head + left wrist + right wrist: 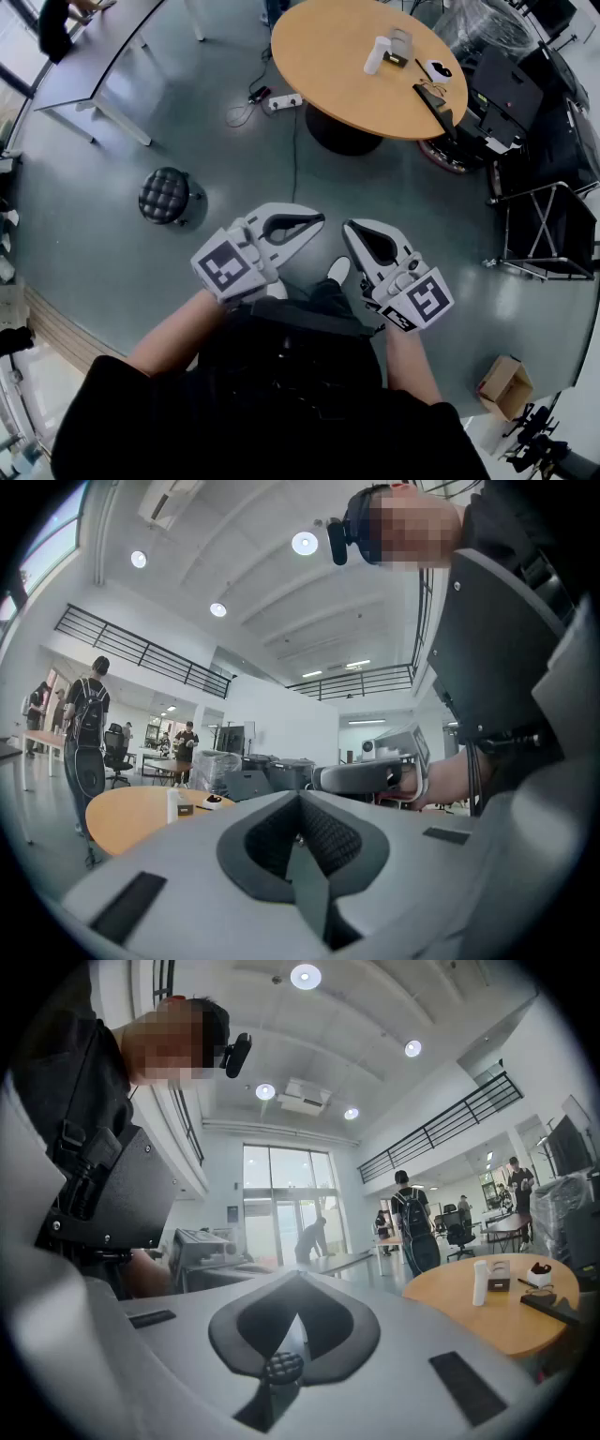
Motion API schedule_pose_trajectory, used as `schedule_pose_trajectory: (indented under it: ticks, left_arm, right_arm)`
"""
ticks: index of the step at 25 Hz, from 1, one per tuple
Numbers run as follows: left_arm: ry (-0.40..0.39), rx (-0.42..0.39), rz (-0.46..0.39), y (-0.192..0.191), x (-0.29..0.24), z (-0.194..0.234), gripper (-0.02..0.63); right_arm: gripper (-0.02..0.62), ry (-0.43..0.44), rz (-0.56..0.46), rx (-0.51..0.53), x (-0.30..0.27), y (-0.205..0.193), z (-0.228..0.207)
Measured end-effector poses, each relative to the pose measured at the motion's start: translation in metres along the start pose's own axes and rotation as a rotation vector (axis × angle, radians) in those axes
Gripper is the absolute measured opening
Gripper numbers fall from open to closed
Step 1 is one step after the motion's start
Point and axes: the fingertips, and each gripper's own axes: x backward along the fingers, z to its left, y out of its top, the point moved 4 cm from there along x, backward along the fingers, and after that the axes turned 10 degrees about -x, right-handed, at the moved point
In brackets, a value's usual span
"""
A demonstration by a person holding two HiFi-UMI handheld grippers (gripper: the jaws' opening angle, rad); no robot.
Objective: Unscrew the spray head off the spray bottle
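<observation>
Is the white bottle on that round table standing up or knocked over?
Standing up. The white bottle rises straight from the round table in the right gripper view, base down.

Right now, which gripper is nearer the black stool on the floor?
Left. In the head view the left gripper sits just right of the black stool; the right gripper is farther right, beyond the left one. Both are shut, holding nothing.

White spray bottle upright on rnd wood table, just beside sm. box.
</observation>
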Motion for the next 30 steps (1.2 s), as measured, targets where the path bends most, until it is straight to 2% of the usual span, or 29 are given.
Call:
schedule_pose_trajectory:
  ticks: [5,18,30]
  left_arm:
    - [0.038,-0.006,-0.009,0.006,-0.035,0.009,0.009]
    - [0.067,0.018,0.049,0.005,-0.204,0.048,0.009]
    - [0.108,0.028,0.120,-0.003,-0.317,0.077,0.009]
  right_arm:
    - [-0.012,0.018,-0.001,-0.001,0.012,0.014,-0.032]
    - [-0.012,0.081,-0.012,-0.014,0.067,0.065,-0.187]
    - [-0.012,0.140,-0.007,-0.045,0.100,0.092,-0.304]
